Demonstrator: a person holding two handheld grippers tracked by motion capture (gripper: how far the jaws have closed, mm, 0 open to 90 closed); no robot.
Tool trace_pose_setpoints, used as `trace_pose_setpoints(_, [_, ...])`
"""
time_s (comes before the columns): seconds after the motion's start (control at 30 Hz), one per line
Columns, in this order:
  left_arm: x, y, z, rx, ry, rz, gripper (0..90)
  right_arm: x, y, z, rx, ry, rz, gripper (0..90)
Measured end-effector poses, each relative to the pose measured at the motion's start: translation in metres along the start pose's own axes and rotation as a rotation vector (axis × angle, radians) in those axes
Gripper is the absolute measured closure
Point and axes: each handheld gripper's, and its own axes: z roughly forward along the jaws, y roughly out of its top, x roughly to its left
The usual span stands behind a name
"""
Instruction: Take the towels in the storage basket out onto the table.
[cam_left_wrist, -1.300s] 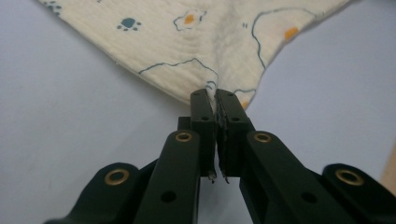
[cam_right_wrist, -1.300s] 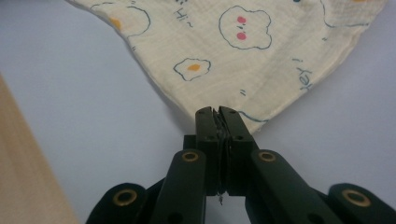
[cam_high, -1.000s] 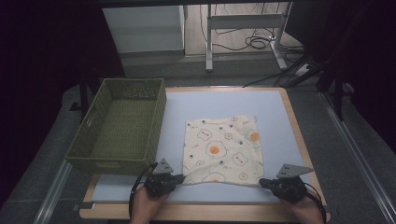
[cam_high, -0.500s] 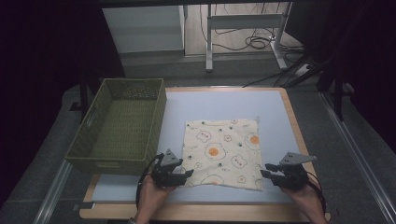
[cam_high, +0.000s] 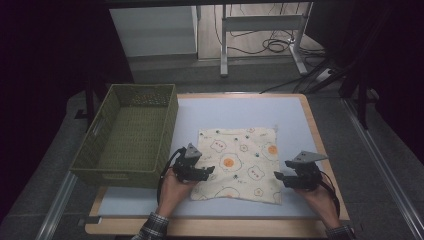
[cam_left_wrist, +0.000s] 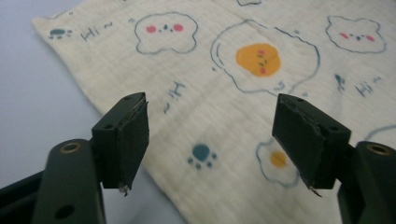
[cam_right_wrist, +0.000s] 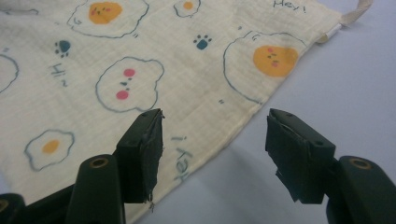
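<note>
A cream cloth (cam_high: 240, 162) printed with fried eggs and small faces lies flat on the pale blue table top (cam_high: 240, 112). My left gripper (cam_high: 209, 171) hovers over the cloth's left edge, jaws open and empty; the left gripper view has the cloth (cam_left_wrist: 243, 93) spread between and beyond its jaws (cam_left_wrist: 212, 135). At the cloth's right edge my right gripper (cam_high: 278, 177) also stands open with nothing in it. Its own view looks across the cloth's edge (cam_right_wrist: 140, 70), with the gripper (cam_right_wrist: 215, 149) straddling it and a fabric loop (cam_right_wrist: 357, 11) at the far corner.
A green woven basket (cam_high: 127, 135) stands on the left of the table, close beside my left gripper. The wooden table rim (cam_high: 320, 145) runs down the right side. Desk legs and cables (cam_high: 270, 45) lie on the floor beyond the far edge.
Both grippers have moved forward from the near corners to the cloth's side edges. The cloth's near edge has shifted and now lies flatter.
</note>
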Motion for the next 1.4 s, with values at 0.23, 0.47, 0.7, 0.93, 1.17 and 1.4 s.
trace_pose_setpoints(0.23, [0.019,0.019,0.012,0.003,0.029,-0.019,26.3,-0.018,0.018,0.016,0.027,0.023,0.093,32.0])
trace_pose_setpoints(0.47, [0.038,0.031,0.029,0.020,0.068,-0.035,33.7,-0.033,0.036,0.030,0.028,-0.020,0.076,38.0])
trace_pose_setpoints(0.7, [0.053,0.039,0.045,0.044,0.122,-0.051,48.8,-0.044,0.047,0.041,0.024,-0.058,0.059,51.4])
trace_pose_setpoints(0.93, [0.072,0.053,0.053,0.025,0.170,-0.088,63.0,-0.070,0.057,0.051,0.013,-0.065,0.107,70.0])
trace_pose_setpoints(1.17, [0.087,0.059,0.055,0.016,0.187,-0.112,70.2,-0.087,0.067,0.062,-0.004,-0.076,0.139,73.8])
trace_pose_setpoints(1.4, [0.097,0.058,0.063,0.007,0.221,-0.147,69.5,-0.094,0.078,0.090,0.021,-0.097,0.136,73.5])
